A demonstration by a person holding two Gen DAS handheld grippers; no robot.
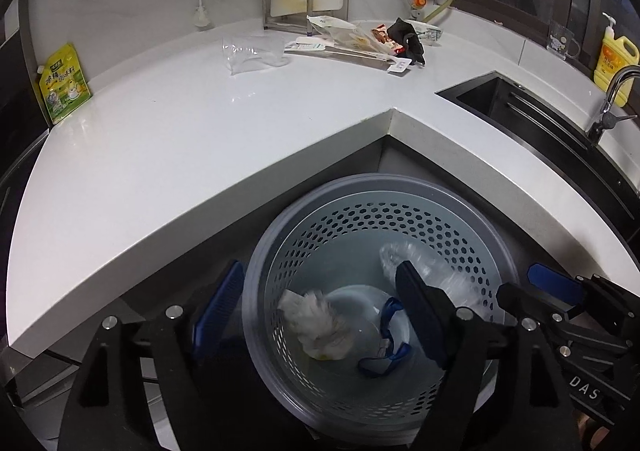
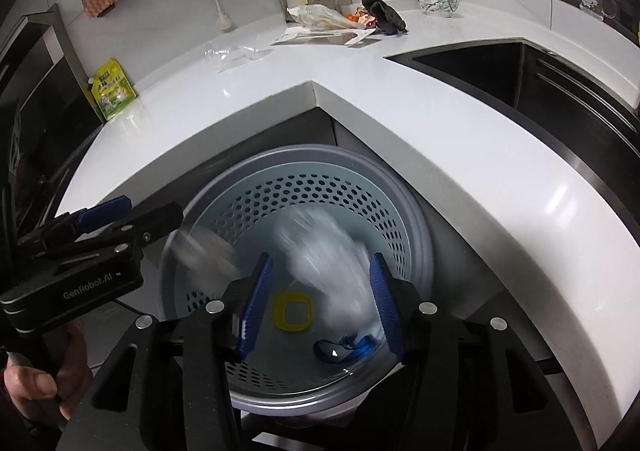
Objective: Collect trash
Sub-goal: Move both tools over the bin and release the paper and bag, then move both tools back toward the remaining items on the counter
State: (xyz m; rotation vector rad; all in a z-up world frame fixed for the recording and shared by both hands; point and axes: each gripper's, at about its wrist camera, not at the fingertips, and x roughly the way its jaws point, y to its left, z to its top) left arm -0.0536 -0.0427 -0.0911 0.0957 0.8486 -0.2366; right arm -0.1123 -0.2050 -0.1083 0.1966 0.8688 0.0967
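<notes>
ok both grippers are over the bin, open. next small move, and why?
Probably lift the left gripper out and swing it toward the litter pile at the back of the counter. Both it and the right gripper hang open and empty over the bin, where a tissue wad and plastic bottle already lie, while wrappers and a clear cup remain uncollected.

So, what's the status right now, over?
Both grippers, left and right, open over the perforated bin. Crumpled tissue and plastic bottle dropping in. Wrappers left on counter.
</notes>
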